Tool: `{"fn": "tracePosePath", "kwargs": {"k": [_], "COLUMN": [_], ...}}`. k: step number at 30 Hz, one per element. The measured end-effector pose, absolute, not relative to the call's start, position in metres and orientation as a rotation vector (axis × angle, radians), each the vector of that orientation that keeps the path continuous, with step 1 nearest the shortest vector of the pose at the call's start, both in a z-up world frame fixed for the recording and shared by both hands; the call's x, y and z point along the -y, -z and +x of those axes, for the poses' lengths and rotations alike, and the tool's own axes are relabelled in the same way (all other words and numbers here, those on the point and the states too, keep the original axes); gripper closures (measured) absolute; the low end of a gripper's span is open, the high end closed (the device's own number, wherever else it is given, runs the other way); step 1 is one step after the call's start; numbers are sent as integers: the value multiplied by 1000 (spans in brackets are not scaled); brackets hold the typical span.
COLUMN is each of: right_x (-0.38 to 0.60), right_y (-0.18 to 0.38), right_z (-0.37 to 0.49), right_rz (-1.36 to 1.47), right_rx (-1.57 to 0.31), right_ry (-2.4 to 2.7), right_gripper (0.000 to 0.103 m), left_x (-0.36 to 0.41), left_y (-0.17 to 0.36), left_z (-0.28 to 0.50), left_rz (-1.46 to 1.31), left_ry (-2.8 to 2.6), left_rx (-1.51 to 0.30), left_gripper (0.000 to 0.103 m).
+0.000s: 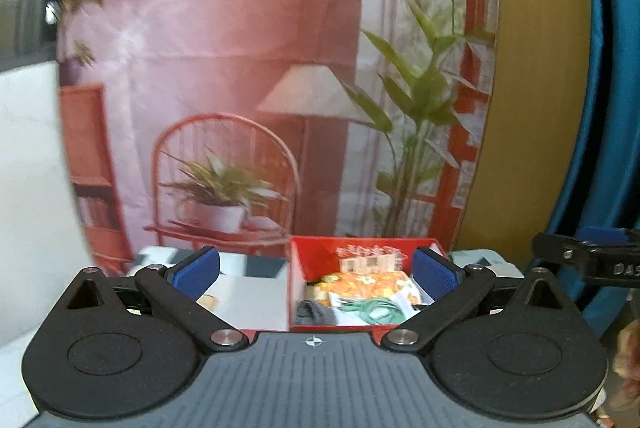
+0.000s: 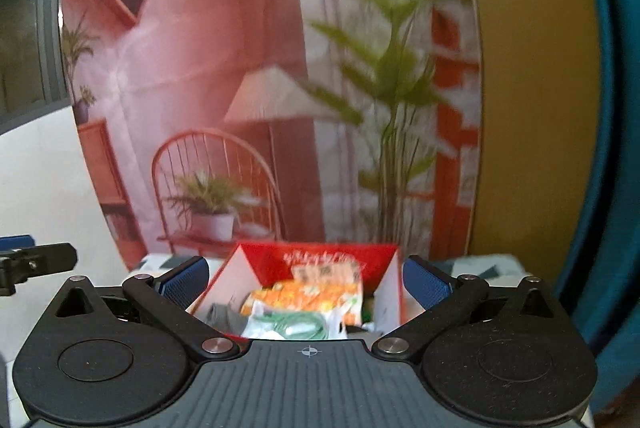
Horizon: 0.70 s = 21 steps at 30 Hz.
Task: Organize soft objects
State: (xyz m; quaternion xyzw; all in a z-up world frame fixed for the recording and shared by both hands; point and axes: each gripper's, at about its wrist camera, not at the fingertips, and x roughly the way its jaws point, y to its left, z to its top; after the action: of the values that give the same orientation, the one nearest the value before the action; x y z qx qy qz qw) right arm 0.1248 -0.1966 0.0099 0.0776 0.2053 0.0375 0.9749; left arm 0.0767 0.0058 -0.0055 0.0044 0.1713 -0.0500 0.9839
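Note:
A red box point(image 1: 316, 252) stands on the table ahead, holding an orange patterned cloth point(image 1: 368, 284), a green cord in a clear bag point(image 1: 372, 310), a dark grey soft item point(image 1: 314, 312) and a clear packet point(image 1: 370, 260). The box point(image 2: 320, 254) also shows in the right wrist view, with the orange cloth point(image 2: 304, 296), green cord point(image 2: 296, 326) and grey item point(image 2: 222, 314). My left gripper point(image 1: 316, 274) is open and empty, short of the box. My right gripper point(image 2: 306, 284) is open and empty, framing the box.
A white sheet point(image 1: 248, 302) lies left of the box on a checked table cover point(image 1: 260, 264). A printed room backdrop point(image 1: 240, 68) hangs behind. A yellow panel point(image 1: 536, 68) and blue curtain point(image 1: 616, 108) stand at right. The right gripper's arm point(image 1: 588, 260) shows at the far right.

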Motion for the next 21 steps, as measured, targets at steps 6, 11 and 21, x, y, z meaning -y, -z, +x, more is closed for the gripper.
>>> {"fn": "tracePosePath", "kwargs": {"k": [6,11,21], "right_x": [191,186,185], "right_y": [-40,-51,-54], "right_z": [78,50,23], "right_rz": [154,128,100], "right_rx": [-378,-350,-336], "right_ry": [-88,-57,-42], "right_gripper": [0,0,0], "left_x": [-3,-1,11], "left_y": [-11,-19,-21], "left_z": [38,14,-9], "left_rz": [52,66,79], "left_ry": [29,5,21], "left_rx": [-297,-274,-242], "left_gripper": [0,0,0]}}
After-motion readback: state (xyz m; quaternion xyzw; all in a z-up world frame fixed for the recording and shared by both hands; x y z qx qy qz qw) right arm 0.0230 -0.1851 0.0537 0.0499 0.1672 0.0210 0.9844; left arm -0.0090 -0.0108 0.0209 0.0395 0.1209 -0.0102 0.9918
